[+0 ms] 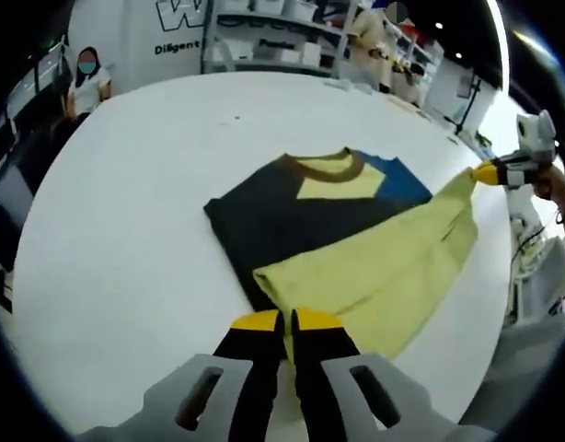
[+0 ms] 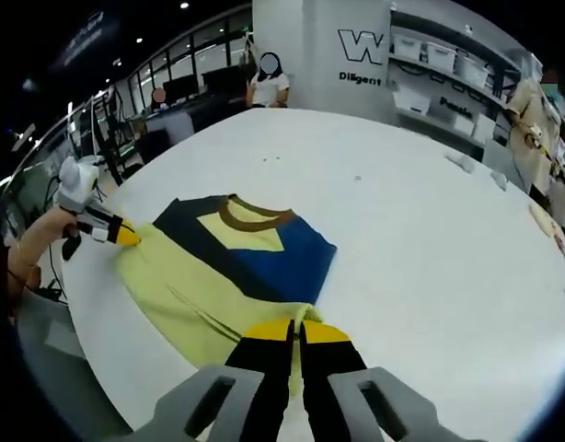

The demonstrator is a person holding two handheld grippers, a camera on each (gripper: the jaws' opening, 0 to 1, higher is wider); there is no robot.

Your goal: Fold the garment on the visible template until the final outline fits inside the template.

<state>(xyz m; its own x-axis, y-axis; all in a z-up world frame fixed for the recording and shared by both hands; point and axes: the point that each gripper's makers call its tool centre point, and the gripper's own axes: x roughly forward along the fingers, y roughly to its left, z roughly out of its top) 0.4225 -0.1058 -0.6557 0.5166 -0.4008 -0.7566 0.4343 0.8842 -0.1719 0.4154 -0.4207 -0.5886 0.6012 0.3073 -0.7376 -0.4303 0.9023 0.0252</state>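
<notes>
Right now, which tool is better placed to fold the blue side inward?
Right, probably. The right tool is shut on the yellow hem right next to the blue panel; the left tool grips the opposite hem corner, across the garment from it.

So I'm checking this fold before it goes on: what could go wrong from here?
Both grippers, left and right, pinch only the hem edge of the yellow panel, so it could slip free mid-fold. The shirt lies close to the table edge, so fabric may drag off. No template outline shows, so fit can't be judged.
</notes>
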